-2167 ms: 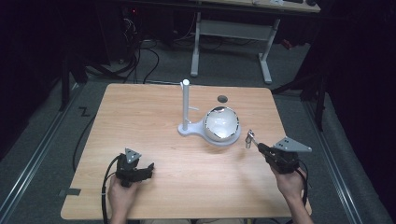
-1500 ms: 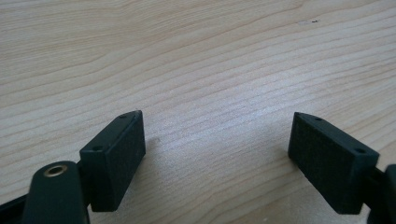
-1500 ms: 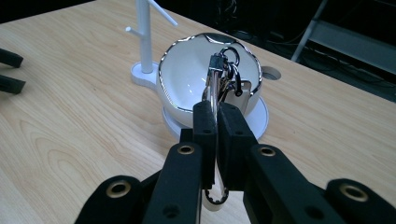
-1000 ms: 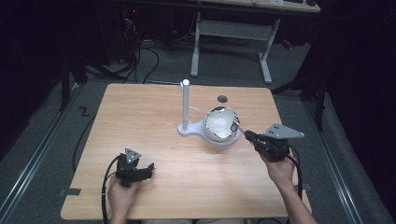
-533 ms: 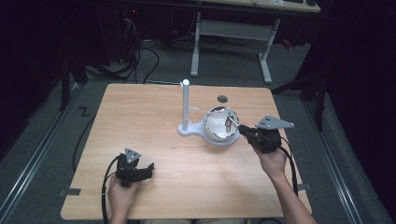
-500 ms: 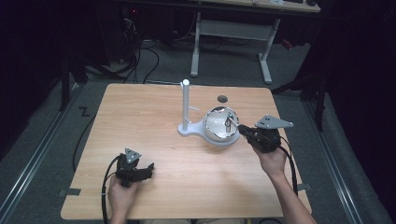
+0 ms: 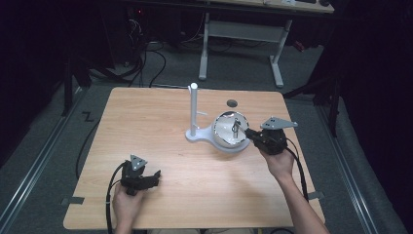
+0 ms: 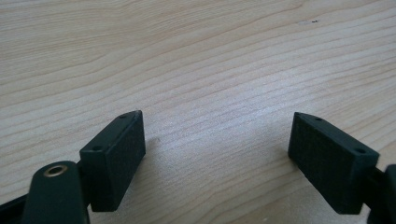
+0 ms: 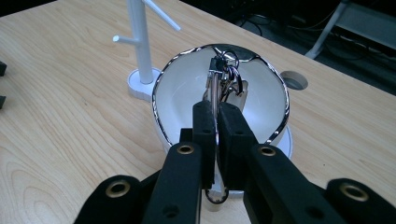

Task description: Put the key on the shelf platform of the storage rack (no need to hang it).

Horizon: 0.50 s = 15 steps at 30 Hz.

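**Right jaws pinched on a thin metal piece over the bowl**

I've got the right gripper (image 9: pixel 216 114) out over the shiny bowl (image 9: pixel 177 93), and its jaws are closed down narrow, pads clamped on a slim metal piece (image 9: pixel 214 88) that sticks out ahead of the tips. At the far end of that piece there's a small dark block with a tangle of wire loops; I can't make out exactly what it is. From the high view, the right gripper (image 7: pixel 249 132) sits at the bowl's (image 7: pixel 220 127) rim, and the held piece (image 7: pixel 235 127) hangs over the inside of the bowl. Whether it touches the bowl's floor, I can't tell.

Beyond the jaws and off to their left stands the white stand (image 9: pixel 139 42), an upright post with short pegs, on a flat base that runs under the bowl. In the high view the stand (image 7: pixel 194 109) is just beside the bowl. Off to the right past the jaw tips, there's a round hole (image 9: pixel 294 80) in the table (image 9: pixel 60 116).

My left gripper (image 8: pixel 217 149) is down by the near edge, well apart from all that. Its jaws are spread wide, nothing between the pads, just bare wood grain ahead of them. The high view has the left gripper (image 7: pixel 155 176) resting low on the table (image 7: pixel 146 122), hand wrapped round its body.
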Tool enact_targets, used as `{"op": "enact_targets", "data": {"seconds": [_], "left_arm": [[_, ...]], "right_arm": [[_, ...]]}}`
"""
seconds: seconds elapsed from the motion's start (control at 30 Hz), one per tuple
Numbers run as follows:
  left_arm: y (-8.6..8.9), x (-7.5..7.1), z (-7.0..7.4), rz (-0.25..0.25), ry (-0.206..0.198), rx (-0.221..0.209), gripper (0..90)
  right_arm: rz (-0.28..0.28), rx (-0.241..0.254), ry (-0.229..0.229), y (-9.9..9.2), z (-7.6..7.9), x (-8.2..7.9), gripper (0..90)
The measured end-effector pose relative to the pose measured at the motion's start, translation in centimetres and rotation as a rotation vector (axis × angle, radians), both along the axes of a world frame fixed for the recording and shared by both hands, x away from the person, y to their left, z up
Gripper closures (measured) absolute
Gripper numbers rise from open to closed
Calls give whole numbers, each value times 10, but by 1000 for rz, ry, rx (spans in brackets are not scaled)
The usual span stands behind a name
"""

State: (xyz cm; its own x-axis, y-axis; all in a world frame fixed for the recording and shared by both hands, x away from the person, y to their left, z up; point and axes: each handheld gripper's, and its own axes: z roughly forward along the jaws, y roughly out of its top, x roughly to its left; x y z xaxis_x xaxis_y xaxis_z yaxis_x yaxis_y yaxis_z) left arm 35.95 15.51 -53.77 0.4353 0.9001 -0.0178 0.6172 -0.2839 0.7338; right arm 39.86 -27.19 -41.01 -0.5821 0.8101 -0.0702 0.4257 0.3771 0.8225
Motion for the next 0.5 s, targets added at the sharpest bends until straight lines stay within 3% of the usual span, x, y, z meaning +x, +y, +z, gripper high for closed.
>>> {"op": "enact_targets", "data": {"seconds": [0.5], "left_arm": [[0,0,0,0,0,0,191]], "right_arm": [[7,-15,55,9,-11,19,868]]}}
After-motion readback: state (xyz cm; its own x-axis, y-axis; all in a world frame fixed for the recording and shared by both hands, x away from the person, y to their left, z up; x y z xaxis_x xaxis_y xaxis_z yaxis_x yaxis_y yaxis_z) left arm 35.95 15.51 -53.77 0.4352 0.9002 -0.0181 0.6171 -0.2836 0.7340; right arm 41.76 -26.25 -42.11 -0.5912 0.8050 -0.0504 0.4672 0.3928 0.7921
